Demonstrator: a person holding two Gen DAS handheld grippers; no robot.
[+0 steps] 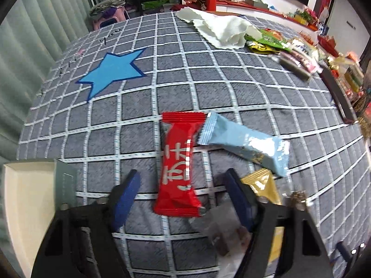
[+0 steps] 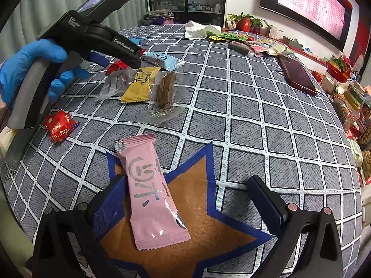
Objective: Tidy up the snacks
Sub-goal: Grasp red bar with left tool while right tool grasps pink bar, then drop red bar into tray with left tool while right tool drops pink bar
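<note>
In the left wrist view my left gripper [image 1: 182,180] is open, its blue fingers on either side of a red snack packet [image 1: 178,162] lying on the checked cloth. A light blue packet [image 1: 245,142] lies to its right, a yellow packet [image 1: 264,185] by the right finger. In the right wrist view my right gripper [image 2: 187,190] is open over an orange star patch [image 2: 197,231], with a pink packet [image 2: 150,192] lying on the star beside the left finger. The left gripper's body [image 2: 92,34] shows at upper left, held by a blue-gloved hand.
A white box [image 1: 25,199] stands at the table's left edge. A blue star patch [image 1: 113,69] and a white cloth [image 1: 220,27] lie farther back. A yellow packet [image 2: 139,85], a clear-wrapped brown bar [image 2: 165,92], a small red wrapper [image 2: 59,125], a phone [image 2: 296,74] and more snacks [image 2: 255,44] lie around.
</note>
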